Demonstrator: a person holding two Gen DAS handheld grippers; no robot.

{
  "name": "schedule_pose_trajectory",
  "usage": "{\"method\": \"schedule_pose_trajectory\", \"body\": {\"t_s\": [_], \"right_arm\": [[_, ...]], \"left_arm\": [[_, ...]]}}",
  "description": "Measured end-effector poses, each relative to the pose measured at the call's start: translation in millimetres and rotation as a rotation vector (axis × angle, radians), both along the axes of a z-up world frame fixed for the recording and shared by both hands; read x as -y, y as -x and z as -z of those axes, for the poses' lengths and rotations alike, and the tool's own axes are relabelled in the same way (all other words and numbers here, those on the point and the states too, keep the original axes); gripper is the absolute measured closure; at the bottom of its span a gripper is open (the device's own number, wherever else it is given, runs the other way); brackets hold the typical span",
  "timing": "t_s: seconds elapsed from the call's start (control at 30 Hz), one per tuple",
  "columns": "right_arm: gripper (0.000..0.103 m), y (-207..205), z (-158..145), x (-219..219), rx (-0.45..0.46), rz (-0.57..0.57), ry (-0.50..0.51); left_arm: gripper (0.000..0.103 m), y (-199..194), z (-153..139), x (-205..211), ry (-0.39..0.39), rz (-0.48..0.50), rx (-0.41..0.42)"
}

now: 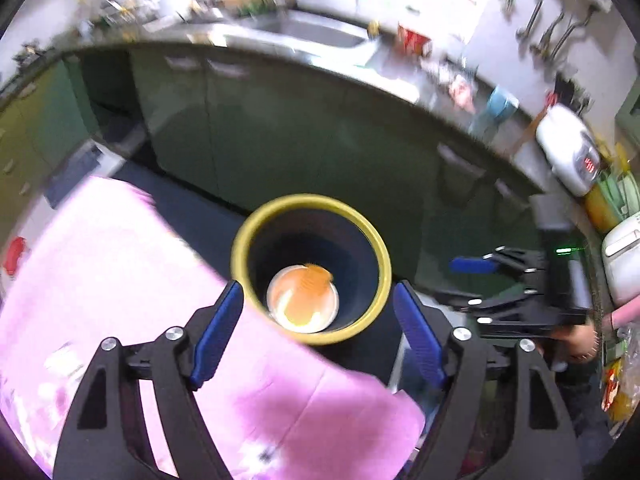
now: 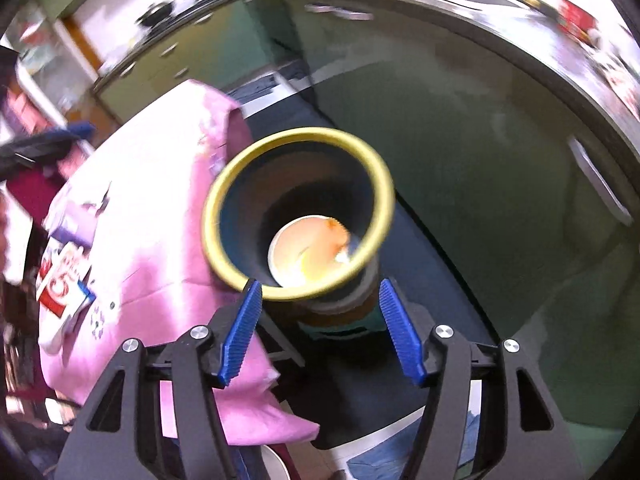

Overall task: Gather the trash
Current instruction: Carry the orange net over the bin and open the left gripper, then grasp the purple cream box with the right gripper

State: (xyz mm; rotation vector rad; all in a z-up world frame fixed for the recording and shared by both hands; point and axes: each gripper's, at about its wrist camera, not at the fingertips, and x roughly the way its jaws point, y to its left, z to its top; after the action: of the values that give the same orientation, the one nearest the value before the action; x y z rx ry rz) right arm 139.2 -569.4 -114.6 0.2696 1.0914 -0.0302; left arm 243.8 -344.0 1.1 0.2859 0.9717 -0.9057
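Observation:
A dark trash bin with a yellow rim [image 1: 362, 224] stands on the floor beside a table draped in pink cloth [image 1: 120, 280]. At its bottom lies a white paper bowl smeared with orange [image 1: 303, 304]. My left gripper [image 1: 318, 286] hangs open above the bin's mouth, nothing between its blue pads. My right gripper [image 1: 468, 284] hovers to the right of the bin in that view. In the right wrist view the bin [image 2: 224, 200] and the bowl [image 2: 310, 252] lie just ahead of the right gripper [image 2: 320, 284], which is open and holds nothing.
Green cabinets [image 1: 260, 128] under a steel sink counter [image 1: 320, 36] curve behind the bin. A white rice cooker [image 1: 568, 148] sits on the counter at right. A red-and-white packet [image 2: 60, 280] lies on the pink cloth. A hand [image 1: 576, 344] holds the right gripper.

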Motion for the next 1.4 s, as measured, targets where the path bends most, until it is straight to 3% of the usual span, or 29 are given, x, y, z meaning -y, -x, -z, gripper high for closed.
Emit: {"method": "schedule_pose_trajectory", "body": {"t_s": [0.07, 0.23, 0.4, 0.53, 0.6, 0.7, 0.73, 0.93, 1.0, 1.4], "right_arm": [[0.042, -9, 0, -26, 0.006, -0.068, 0.007], [0.041, -33, -3, -100, 0.009, -0.25, -0.021], [0.042, -60, -10, -188, -0.012, -0.45, -0.026], [0.042, -82, -27, -257, 0.017, -0.606, 0.032], [0.04, -99, -39, -288, 0.059, -0.713, 0.043], [0.026, -122, -53, -334, 0.141, -0.88, 0.127], [0.025, -130, -54, -349, 0.156, -0.939, 0.152], [0.025, -174, -36, -401, 0.087, -1.135, 0.195], [0.025, -181, -28, -407, 0.067, -1.167, 0.233], [0.025, -208, 8, -425, -0.043, -1.308, 0.175]], "left_arm": [[0.025, 12, -20, -37, 0.012, -0.047, 0.074], [0.02, 38, -43, -143, 0.036, -0.22, 0.165], [0.019, 67, -37, -233, 0.036, -0.398, 0.201], [0.017, 87, -25, -289, 0.048, -0.499, 0.213], [0.016, 93, -19, -305, 0.064, -0.517, 0.214], [0.014, 105, -10, -328, 0.082, -0.541, 0.208], [0.014, 106, -8, -333, 0.082, -0.545, 0.205], [0.014, 111, 13, -358, 0.086, -0.58, 0.171], [0.014, 108, 15, -362, 0.085, -0.583, 0.161], [0.014, 91, 34, -371, 0.091, -0.579, 0.115]]}}
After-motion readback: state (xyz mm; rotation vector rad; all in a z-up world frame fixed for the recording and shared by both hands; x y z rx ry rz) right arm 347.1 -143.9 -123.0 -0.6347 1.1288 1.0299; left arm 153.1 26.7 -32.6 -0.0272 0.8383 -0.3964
